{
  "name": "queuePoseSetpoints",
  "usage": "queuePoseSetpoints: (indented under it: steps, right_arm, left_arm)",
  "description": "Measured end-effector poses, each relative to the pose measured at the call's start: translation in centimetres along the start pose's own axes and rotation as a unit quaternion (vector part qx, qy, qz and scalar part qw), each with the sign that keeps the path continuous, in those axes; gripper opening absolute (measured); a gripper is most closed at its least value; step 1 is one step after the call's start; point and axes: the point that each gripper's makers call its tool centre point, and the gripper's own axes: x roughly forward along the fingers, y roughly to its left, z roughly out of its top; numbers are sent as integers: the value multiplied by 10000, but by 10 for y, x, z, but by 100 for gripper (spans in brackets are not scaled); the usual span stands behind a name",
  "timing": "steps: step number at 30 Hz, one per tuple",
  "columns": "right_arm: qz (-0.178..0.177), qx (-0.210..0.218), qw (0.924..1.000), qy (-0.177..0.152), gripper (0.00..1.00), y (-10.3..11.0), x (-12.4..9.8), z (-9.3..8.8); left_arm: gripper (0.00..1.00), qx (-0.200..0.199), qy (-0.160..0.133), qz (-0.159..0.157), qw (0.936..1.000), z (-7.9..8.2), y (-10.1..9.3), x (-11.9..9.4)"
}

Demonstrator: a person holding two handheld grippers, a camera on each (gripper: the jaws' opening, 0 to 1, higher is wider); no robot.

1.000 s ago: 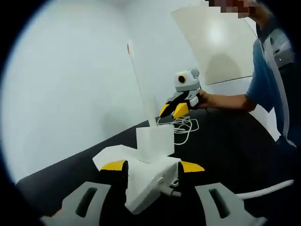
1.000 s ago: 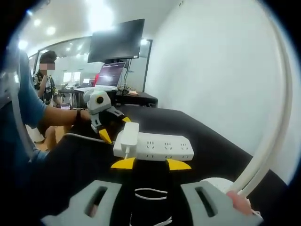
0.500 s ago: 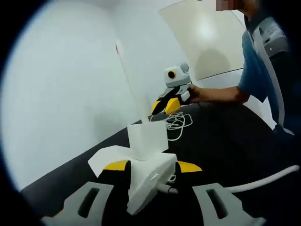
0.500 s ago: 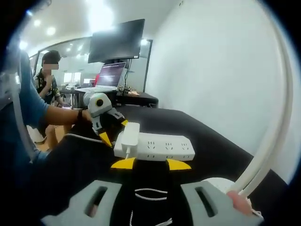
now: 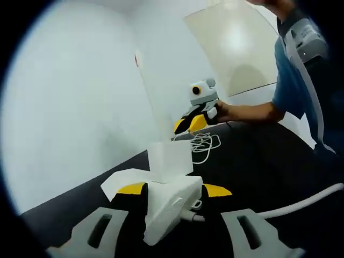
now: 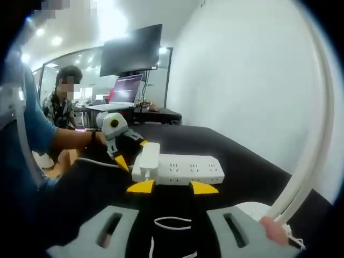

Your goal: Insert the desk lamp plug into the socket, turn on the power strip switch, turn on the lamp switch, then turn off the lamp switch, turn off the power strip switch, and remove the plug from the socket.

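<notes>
Left hand-held gripper [image 5: 173, 190] clamped across the end of the power strip [image 5: 166, 207] on the black worktop [image 5: 252, 156]; right hand-held gripper [image 6: 173, 187] jaws apart, empty, near the strip's far end; plug adapter [image 6: 146, 159] seated in it. Strip likely light, rigid, slippery plastic; take the adapter by its flat sides, brace the strip.

Both views bright, soft-focus, fisheye-bent at edges. Ceiling lights [image 6: 110, 19] blow out in right gripper view; glare spot on wall panel [image 5: 236, 40]. Black table [image 5: 252, 161] keeps contrast.
</notes>
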Motion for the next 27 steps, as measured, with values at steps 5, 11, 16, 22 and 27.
queuePoseSetpoints:
  steps: [5, 11, 16, 22, 27]
  right_arm:
    - [221, 225, 9995, -63, 34, -1, 3, 13]
    - [259, 150, 9975, 637, 34, -2, 4, 8]
    - [274, 251, 9898, 1373, 34, 3, 2, 3]
    - [197, 259, 9806, 1932, 28, 5, 4, 5]
    - [218, 66, 9708, 2389, 25, 14, 13, 0]
  left_arm:
    - [40, -77, -30, 73, 9999, 0, 2, 1]
    - [40, -101, -20, 103, 9999, 1, 3, 0]
    - [40, -103, -23, 107, 9999, 3, 1, 0]
    - [40, -98, -18, 106, 9999, 3, 1, 0]
    - [40, -89, -19, 105, 9999, 3, 0, 0]
